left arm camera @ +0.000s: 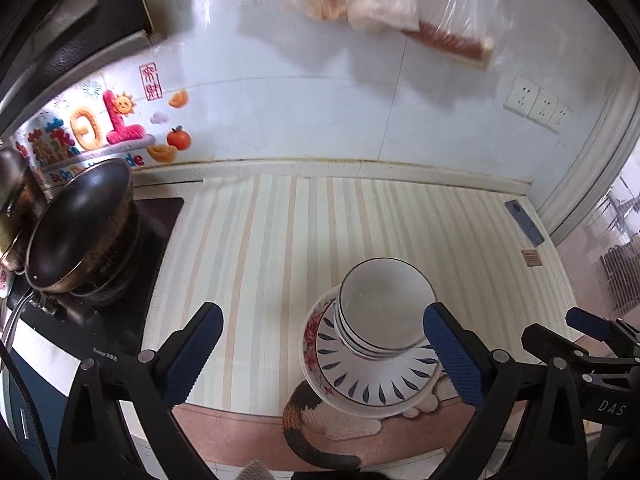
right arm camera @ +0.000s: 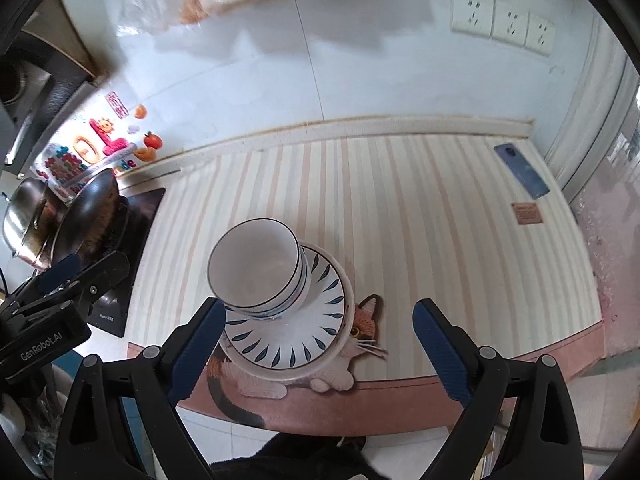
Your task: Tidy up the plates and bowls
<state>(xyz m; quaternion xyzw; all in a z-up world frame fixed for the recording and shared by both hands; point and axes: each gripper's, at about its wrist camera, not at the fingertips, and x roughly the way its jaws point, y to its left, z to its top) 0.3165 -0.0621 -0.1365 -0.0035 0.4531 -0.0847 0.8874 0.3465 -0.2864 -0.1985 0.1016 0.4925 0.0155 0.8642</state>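
A stack of white bowls with thin dark rims stands on a plate with blue leaf marks. That plate rests on a plate with a red floral rim, near the counter's front edge. My left gripper is open, its right finger beside the stack and nothing between the fingers. My right gripper is open too, held above the plates' near edge, with its left finger close to the bowls. The right gripper shows at the right of the left wrist view.
A striped mat with a cat picture covers the counter. A dark wok and a steel pot sit on the stove at the left. A phone and a small brown card lie at the right. Wall sockets are above.
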